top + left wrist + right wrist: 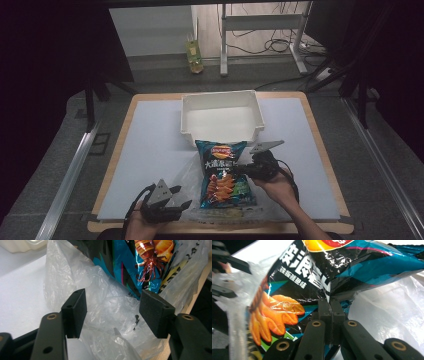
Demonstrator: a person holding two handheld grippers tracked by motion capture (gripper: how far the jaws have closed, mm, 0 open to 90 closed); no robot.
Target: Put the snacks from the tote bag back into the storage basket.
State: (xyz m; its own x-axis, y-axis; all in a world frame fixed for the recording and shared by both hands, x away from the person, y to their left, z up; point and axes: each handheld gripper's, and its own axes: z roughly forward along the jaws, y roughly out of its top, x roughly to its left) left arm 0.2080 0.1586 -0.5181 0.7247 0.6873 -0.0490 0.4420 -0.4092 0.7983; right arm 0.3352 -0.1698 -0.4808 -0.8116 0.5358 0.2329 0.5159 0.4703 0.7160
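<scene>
Right gripper has its fingers clamped flat together on a fold of the chip bag, pinching the bag's right edge about midway along its length. In the right gripper view the pads meet with only the foil skin between them, and the bag spreads up and to the left beyond the tips.

Left gripper waits near the table's front edge with fingers about half open and gripping nothing. Crumpled clear plastic bag sits in the gap between them, loose, pads not pressing on it. The chip bag lies just past those tips and to the right of them, its lower end resting on that plastic.

The key relation: the chip bag's long axis runs from the person toward the white bin, top edge almost touching the bin's near wall. So the bin lies straight ahead along the bag's length, beyond the right fingers. The right hand already has the hold and is the nearer one to the bin; my read is that a lift and forward carry would take the bag over that wall, with the left fingers well placed to keep the plastic down on the table should it cling.
</scene>
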